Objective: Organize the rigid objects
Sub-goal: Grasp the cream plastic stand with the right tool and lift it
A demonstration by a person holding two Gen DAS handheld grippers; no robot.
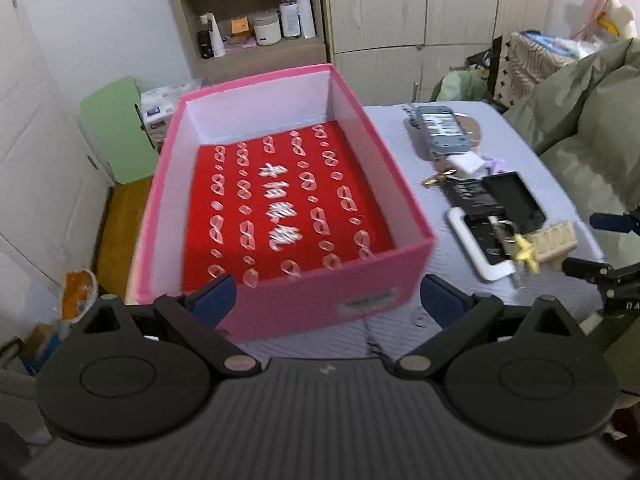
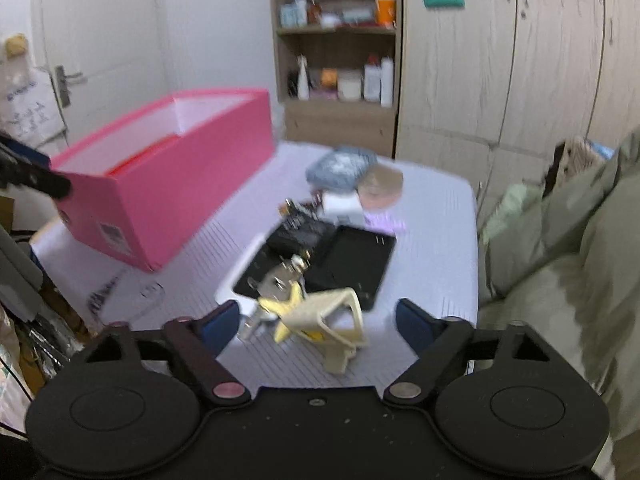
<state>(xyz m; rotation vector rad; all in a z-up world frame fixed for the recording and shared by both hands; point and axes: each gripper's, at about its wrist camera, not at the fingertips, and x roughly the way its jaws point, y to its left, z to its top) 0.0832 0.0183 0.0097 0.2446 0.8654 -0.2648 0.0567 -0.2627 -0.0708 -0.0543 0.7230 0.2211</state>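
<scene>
Rigid clutter lies in a heap on my lavender ribbed desk (image 2: 432, 240), right of the tall pink cardboard box (image 1: 320, 292) with its red patterned floor. Nearest my right tool (image 2: 318, 322) sits a cream plastic comb-like piece (image 2: 340, 320), touching a yellow star-shaped keyring with metal keys (image 2: 286, 304). Both lie between my right tool's blue pads, which stand wide on either side and press on nothing.

Just behind them rests a white-framed phone (image 2: 248, 276), lying flat, with a black rectangular case (image 2: 352, 264) beside it and a smaller black block (image 2: 300, 236) on top. Farther back are a white charger cube (image 2: 342, 204), a pale purple piece (image 2: 384, 222), a grey-blue flat device (image 2: 340, 168) and a round tan disc (image 2: 382, 188).

My left tool (image 1: 328, 300) hangs above the box's near wall, its jaws wide with nothing held. The box is open-topped and holds nothing but its lining, so there is free room inside. It stands close to the desk's left edge; a bare strip of desk runs between it and the heap.

On the right, an olive padded quilt (image 2: 560, 240) crowds the desk's edge and narrows the room there. Behind the desk stand a wooden shelf of bottles and jars (image 2: 340, 60) and pale wardrobe doors (image 2: 500, 60).
</scene>
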